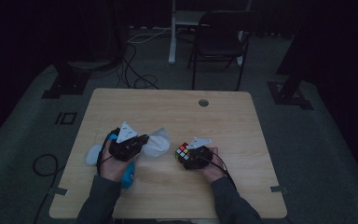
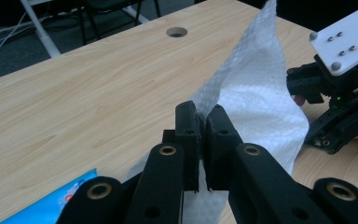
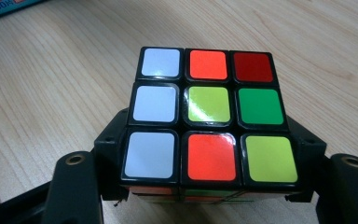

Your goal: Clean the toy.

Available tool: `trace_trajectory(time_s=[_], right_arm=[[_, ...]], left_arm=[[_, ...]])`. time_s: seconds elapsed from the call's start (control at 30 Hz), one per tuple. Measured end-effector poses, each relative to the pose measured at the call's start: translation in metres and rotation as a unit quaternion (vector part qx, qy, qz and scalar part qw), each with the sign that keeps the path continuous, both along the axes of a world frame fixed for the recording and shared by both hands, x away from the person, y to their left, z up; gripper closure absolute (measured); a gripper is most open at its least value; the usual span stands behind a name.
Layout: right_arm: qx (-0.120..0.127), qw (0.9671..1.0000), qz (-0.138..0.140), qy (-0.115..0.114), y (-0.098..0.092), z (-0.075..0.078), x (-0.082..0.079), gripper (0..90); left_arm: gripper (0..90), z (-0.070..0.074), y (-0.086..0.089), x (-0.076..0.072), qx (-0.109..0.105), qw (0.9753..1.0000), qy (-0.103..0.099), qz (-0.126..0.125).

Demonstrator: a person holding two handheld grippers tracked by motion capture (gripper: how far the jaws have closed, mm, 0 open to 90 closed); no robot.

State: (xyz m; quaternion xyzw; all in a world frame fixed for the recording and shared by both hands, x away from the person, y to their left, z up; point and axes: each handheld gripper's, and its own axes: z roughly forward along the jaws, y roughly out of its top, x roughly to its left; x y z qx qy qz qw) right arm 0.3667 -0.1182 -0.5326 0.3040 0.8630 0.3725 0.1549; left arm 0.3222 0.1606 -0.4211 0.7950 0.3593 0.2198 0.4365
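table [image 2: 84,88]: pale wood-grain top, smooth matt | tissue [image 2: 256,102]: white paper, soft, dimpled | cube [image 3: 209,116]: black plastic, glossy stickers in 9 squares | left gripper [image 2: 203,123]: matt black plastic, brass-coloured rivets | packet [image 2: 51,198]: blue, glossy

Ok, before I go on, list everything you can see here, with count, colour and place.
Puzzle cube: one, black with white, orange, red, green and yellow stickers, clamped in the right claw near the table's front.
Paper tissue: one, white, pinched in the left claw, standing up off the table.
Tissue packet: one, blue, under the left hand at the table's front left.
Table: one, light wood, with a round hole near its far edge.
Chair: one, black, beyond the table.
Cables: several, black and white, on the floor.
Left claw: black, shut on the tissue.
Right claw: black, shut on the cube.
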Motion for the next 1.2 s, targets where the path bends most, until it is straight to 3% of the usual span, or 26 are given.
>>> trace_trajectory(time_s=[0.3,0.67,1.2], right_arm=[[0.011,0.9998,0.012,-0.014,0.002,0.007,-0.006,33.7],[0.017,0.9993,0.023,-0.027,0.007,0.014,-0.013,33.7],[0.024,0.999,0.026,-0.028,0.01,0.017,-0.016,33.7]], left_arm=[[86.5,-0.006,-0.017,0.006,-0.002,0.9997,0.006,-0.022],[86.0,-0.024,-0.047,0.015,-0.007,0.9984,0.022,-0.052],[86.1,-0.045,-0.072,0.024,0.006,0.998,0.028,-0.057]])
